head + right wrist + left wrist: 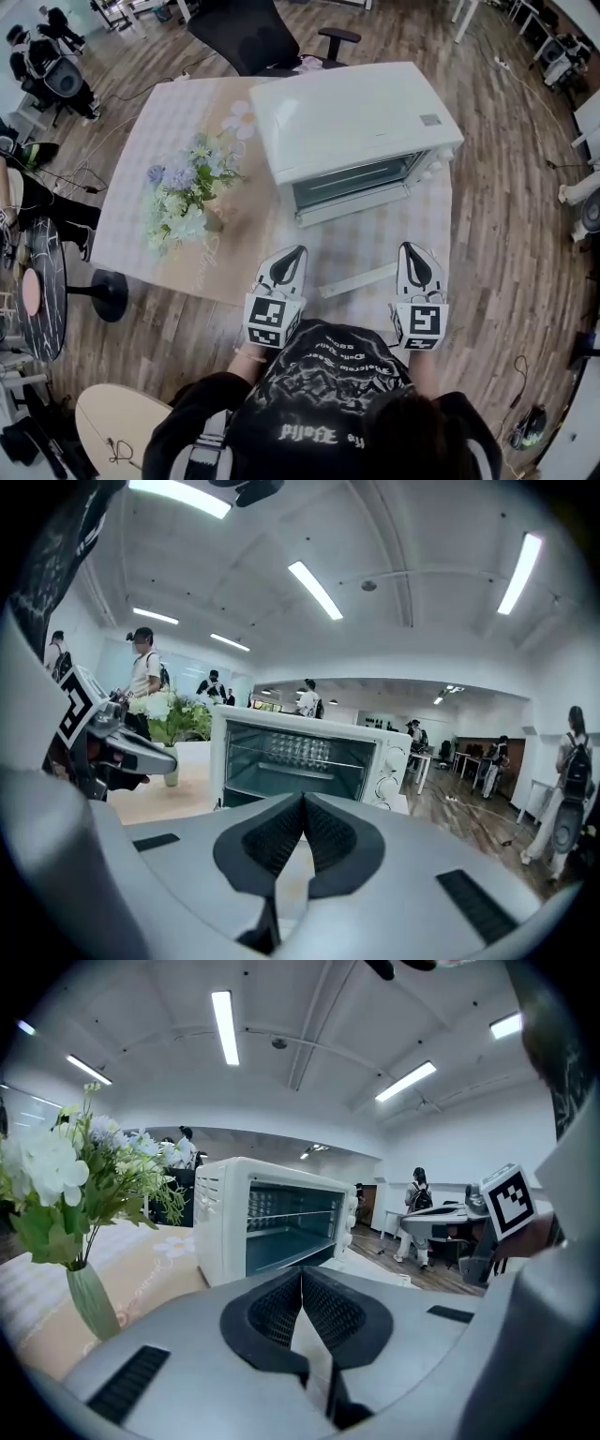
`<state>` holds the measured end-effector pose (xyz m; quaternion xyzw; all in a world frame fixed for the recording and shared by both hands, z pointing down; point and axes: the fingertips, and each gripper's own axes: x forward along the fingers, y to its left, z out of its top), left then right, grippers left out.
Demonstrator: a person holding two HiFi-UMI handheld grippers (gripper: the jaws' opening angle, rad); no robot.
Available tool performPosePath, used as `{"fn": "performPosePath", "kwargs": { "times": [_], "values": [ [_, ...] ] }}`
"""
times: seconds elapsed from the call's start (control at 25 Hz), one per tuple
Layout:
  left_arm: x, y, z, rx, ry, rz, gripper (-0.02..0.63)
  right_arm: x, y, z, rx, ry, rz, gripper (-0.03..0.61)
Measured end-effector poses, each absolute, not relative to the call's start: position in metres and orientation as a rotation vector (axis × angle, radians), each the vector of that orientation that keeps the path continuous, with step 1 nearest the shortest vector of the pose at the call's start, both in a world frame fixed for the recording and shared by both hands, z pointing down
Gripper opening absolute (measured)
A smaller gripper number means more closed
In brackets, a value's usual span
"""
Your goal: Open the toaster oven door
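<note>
Though the shirt's print (337,366) was too garbled to read, the left tool (298,251) and right tool (410,247) were clenched empty by the counter's (141,187) front edge.

White boxy toaster oven (356,122), upright, knobs down its right side, front facing the fingertips, a little ahead of them. Door (356,279) dropped fully open, lying flat, its white edge bar nearest, between the tips of left gripper (301,250) and right gripper (410,247). Wire rack showing inside.
</note>
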<state>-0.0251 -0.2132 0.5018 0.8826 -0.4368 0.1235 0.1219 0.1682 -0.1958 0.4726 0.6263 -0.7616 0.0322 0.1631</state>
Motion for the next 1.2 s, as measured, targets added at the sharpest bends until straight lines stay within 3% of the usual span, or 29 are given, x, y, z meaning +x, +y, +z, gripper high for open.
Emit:
{"fn": "performPosePath", "kwargs": {
  "times": [1.2],
  "values": [
    [-0.029,-0.201,0.496,2.681,-1.215,0.312,0.020,0.139,-0.190,0.494,1.610,-2.065,-0.022,0.008]
  ]
}}
